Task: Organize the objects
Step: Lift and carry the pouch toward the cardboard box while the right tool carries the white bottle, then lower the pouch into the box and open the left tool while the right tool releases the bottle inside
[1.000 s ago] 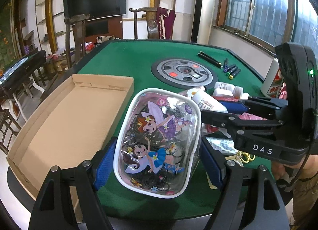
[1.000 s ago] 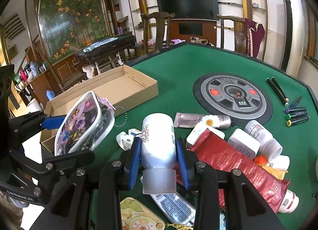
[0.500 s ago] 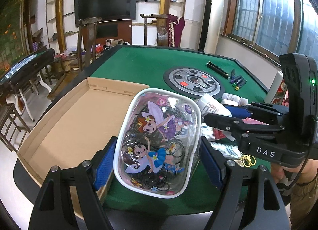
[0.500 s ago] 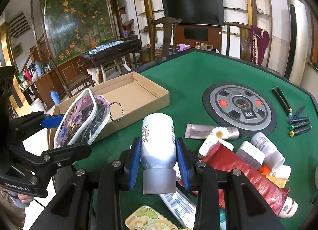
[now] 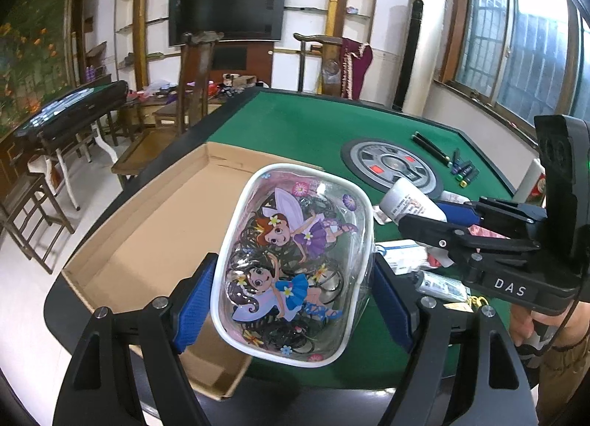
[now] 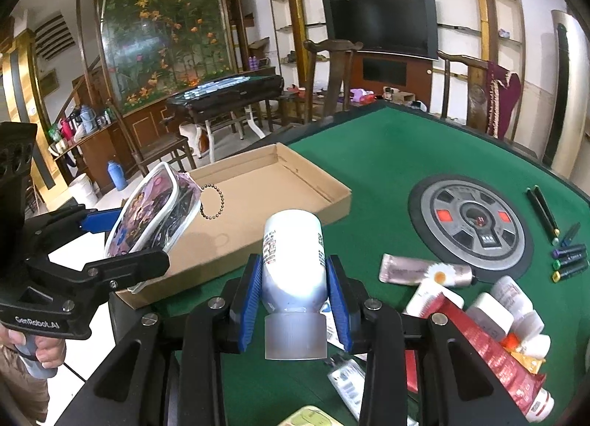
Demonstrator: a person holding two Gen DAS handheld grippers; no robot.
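Observation:
My left gripper point(image 5: 293, 300) is shut on a clear cartoon-fairy pouch point(image 5: 291, 264) full of dark hair ties, held in the air over the near right corner of the open cardboard box point(image 5: 155, 238). In the right wrist view the pouch point(image 6: 151, 219) hangs over the box point(image 6: 258, 205) with its bead chain dangling. My right gripper point(image 6: 293, 300) is shut on a white bottle point(image 6: 293, 260) with a translucent cap, lifted above the green table point(image 6: 387, 168) just right of the box. The left wrist view shows that bottle point(image 5: 409, 201) in the right gripper point(image 5: 438, 219).
Tubes, small white bottles and a red pack point(image 6: 486, 345) lie piled at the table's near right. A round grey centre panel point(image 6: 472, 219) sits mid-table, with pens and markers point(image 6: 564, 252) beyond it. Wooden chairs point(image 6: 332, 76) stand behind the table. A hand point(image 5: 527, 323) grips the right tool.
Both grippers have risen and shifted left toward the box with their loads. The pouch now hangs over the box's corner, and the bottle is nearer the box's right wall.

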